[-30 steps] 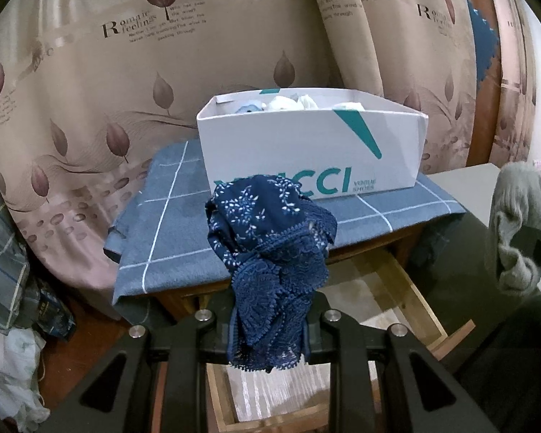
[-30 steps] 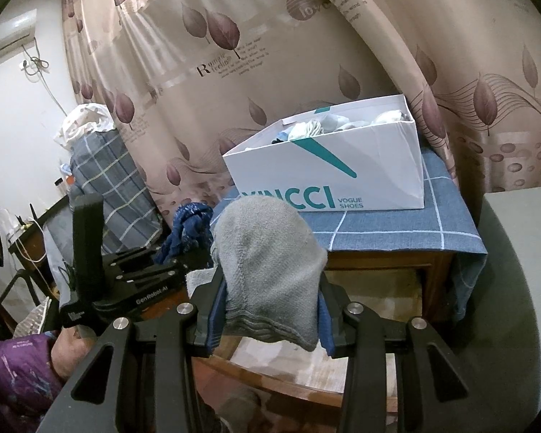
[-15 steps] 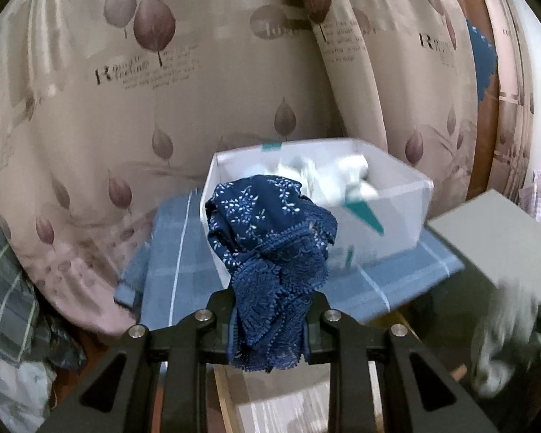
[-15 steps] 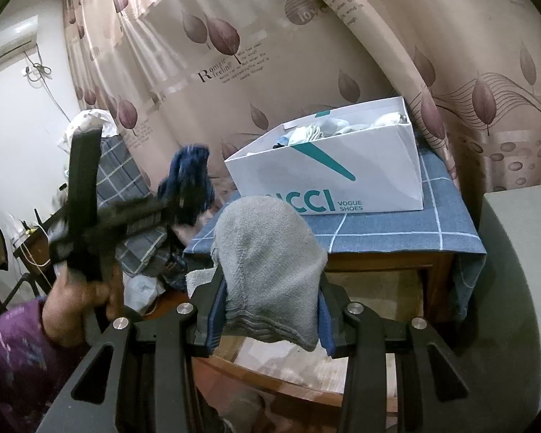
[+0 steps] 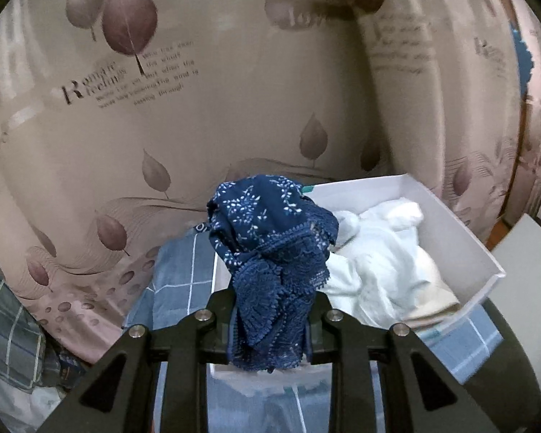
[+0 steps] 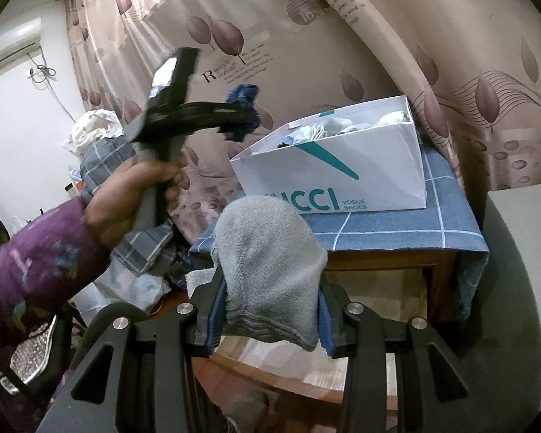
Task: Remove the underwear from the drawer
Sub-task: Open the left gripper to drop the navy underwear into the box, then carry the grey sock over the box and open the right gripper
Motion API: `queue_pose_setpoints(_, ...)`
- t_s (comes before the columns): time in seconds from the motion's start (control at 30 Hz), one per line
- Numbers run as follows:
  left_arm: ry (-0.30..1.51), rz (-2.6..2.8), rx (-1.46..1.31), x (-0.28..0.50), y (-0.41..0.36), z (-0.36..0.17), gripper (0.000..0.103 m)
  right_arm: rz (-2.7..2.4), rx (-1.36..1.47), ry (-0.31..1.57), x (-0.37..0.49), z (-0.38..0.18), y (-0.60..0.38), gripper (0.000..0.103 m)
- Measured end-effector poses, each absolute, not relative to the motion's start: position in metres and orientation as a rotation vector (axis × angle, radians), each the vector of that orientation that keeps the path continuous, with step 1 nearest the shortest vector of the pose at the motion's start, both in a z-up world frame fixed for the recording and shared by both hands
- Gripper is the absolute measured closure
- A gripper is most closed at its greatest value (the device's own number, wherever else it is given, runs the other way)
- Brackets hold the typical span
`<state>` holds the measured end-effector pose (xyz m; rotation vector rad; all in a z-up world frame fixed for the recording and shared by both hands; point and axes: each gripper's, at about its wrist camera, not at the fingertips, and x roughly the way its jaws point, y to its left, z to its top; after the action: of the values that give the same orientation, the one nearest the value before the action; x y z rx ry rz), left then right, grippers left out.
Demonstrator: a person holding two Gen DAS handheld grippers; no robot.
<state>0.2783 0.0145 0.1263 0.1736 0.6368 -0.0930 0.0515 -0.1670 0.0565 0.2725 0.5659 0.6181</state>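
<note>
Soft, light, likely snag-prone at its lace hem, the navy floral-print lace underwear (image 5: 270,252) hung bunched in the left tool (image 5: 270,321), pinched mid-bundle above the white shoebox's (image 5: 461,238) near-left corner on the counter, while the right tool (image 6: 270,306) gripped a grey terry sock (image 6: 270,252).

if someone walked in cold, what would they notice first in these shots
Probably the navy lace underwear bunched between the left gripper fingers, held up over the white shoe box full of pale clothes. Next, the grey underwear clamped in the right gripper, low in front of the open wooden drawer. Behind everything hangs a leaf-print curtain.
</note>
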Motion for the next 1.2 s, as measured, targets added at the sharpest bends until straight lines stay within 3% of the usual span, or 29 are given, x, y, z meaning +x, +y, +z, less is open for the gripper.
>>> queue_pose_setpoints(0.23, 0.708, -0.098, 0.14, 0.32, 0.021, 0.101, 0.074, 0.624, 0.278, 0.575, 0.052, 0.056, -0.169, 0.064)
queue_pose_setpoints(0.3, 0.714, -0.107, 0.115, 0.324, 0.023, 0.096, 0.067, 0.626, 0.278, 0.58, 0.053, 0.055, -0.169, 0.064)
queue_pose_setpoints(0.37, 0.72, -0.095, 0.117, 0.325, 0.024, 0.09, 0.046, 0.625, 0.278, 0.583, 0.054, 0.055, -0.169, 0.064)
queue_pose_setpoints(0.43, 0.706, -0.057, 0.16, 0.323, 0.021, 0.086, 0.039, 0.628, 0.278, 0.588, 0.054, 0.055, -0.168, 0.064)
queue_pose_setpoints(0.6, 0.632, 0.06, 0.256, 0.304, 0.018, 0.086, 0.035, 0.622, 0.266, 0.593, 0.054, 0.054, -0.165, 0.064)
queue_pose_setpoints(0.87, 0.517, -0.044, 0.084, 0.222, 0.043, 0.106, 0.027, 0.607, 0.258, 0.603, 0.056, 0.053, -0.162, 0.064)
queue_pose_setpoints(1.2, 0.618, -0.049, -0.029, 0.146, 0.072, 0.071, 0.027, 0.588, 0.237, 0.626, 0.059, 0.057, -0.156, 0.064)
